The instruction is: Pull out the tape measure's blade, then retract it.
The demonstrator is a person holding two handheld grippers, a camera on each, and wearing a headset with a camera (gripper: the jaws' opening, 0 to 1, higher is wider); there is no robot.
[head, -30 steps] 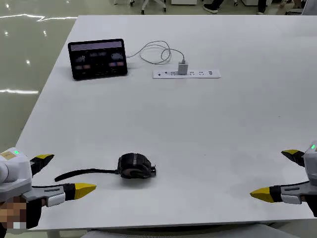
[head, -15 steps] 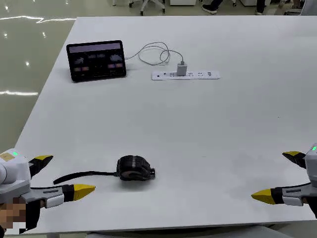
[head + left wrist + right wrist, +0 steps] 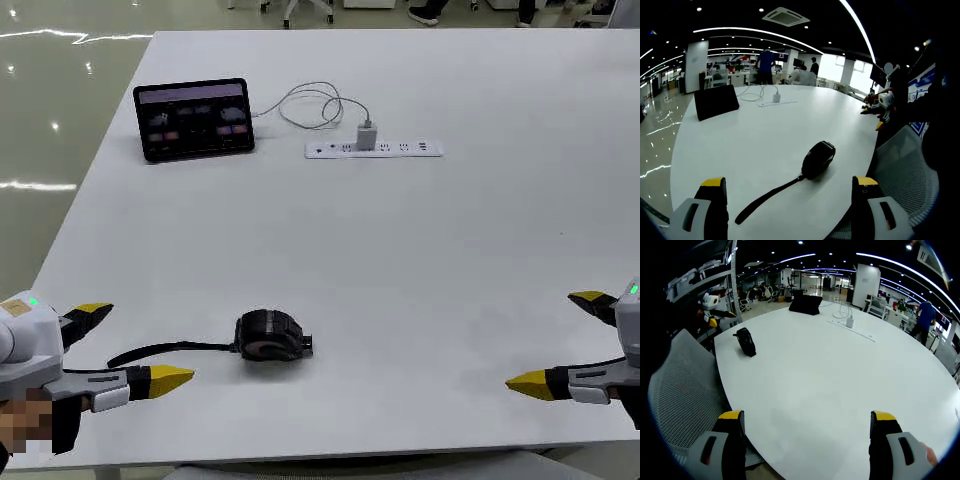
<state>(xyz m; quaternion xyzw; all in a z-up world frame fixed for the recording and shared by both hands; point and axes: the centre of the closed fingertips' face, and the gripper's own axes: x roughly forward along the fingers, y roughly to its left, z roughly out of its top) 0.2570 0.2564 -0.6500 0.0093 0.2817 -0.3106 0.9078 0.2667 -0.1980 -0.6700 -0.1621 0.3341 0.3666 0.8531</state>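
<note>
Tape measure (image 3: pixel 272 336): near the front edge of the surface (image 3: pixel 420 250), left of middle.
Left claw (image 3: pixel 135 345): jaws spread, empty, front-left corner.
Right claw (image 3: pixel 555 340): jaws spread, empty, front-right corner.

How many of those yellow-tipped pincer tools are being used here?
2: the grey, yellow-tipped left gripper at the white table's near-left edge, the right gripper at its near-right edge.
</note>
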